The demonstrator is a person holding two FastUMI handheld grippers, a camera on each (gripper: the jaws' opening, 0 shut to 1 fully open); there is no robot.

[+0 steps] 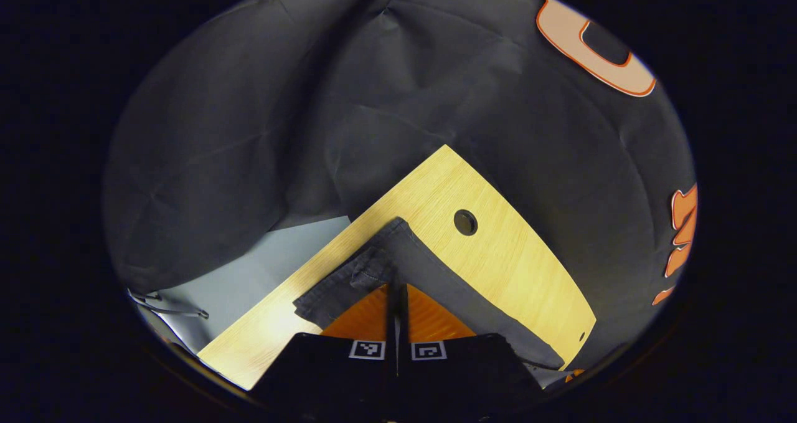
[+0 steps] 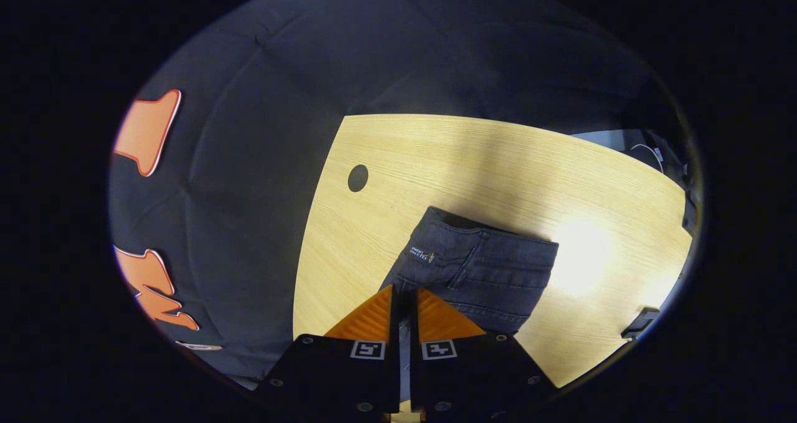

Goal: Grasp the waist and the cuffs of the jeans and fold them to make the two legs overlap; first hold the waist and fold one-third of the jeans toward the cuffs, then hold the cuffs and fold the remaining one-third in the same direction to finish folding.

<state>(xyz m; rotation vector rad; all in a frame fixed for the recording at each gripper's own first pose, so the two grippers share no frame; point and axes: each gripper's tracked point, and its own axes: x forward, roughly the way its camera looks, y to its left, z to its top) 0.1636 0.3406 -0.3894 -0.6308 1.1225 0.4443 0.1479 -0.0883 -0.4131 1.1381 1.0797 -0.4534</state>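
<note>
In the left gripper view my left claw [image 1: 396, 289] is clenched on the dark grey denim jeans [image 1: 429, 273] atop the pale wooden table [image 1: 517, 255], while the right gripper view shows my right claw [image 2: 405, 298] clenched above their folded bundle, so I judge folding nearly finished.

Booth interior with wooden table.
We see a pale table [image 2: 473, 161], its round hole [image 2: 357, 177], black cloth wall [image 1: 261, 111], grey floor [image 1: 249, 273], bright glare.
</note>
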